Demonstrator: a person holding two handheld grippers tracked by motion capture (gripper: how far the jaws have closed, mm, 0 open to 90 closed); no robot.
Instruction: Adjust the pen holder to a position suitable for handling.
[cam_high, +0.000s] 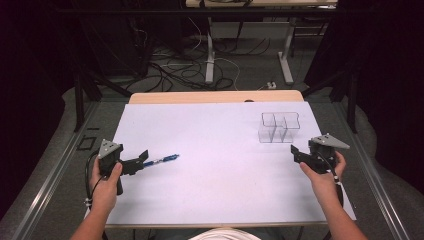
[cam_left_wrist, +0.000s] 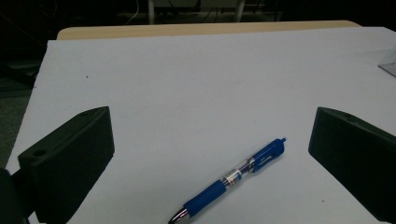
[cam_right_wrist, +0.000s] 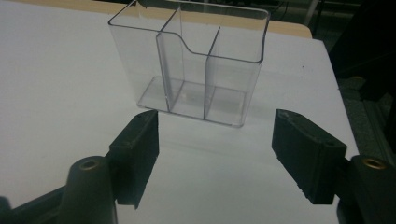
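Note:
A blue click pen (cam_high: 163, 160) lies on the white table sheet (cam_high: 215, 150) at the left. My left gripper (cam_high: 142, 161) is open right beside its near end. In the left gripper view the pen (cam_left_wrist: 233, 179) lies slantwise between the wide-apart jaws, tip toward the camera. A clear plastic organiser (cam_high: 279, 127) with compartments stands upright at the right. My right gripper (cam_high: 296, 154) is open just in front of it. The right gripper view has the organiser (cam_right_wrist: 196, 65) a short way beyond the open jaws, empty.
The table's wooden far edge (cam_high: 215, 96) shows beyond the sheet. Behind it are desk legs (cam_high: 210, 55) and loose cables (cam_high: 170, 67) on the floor. Black frame posts (cam_high: 78, 95) stand at both sides of the table.

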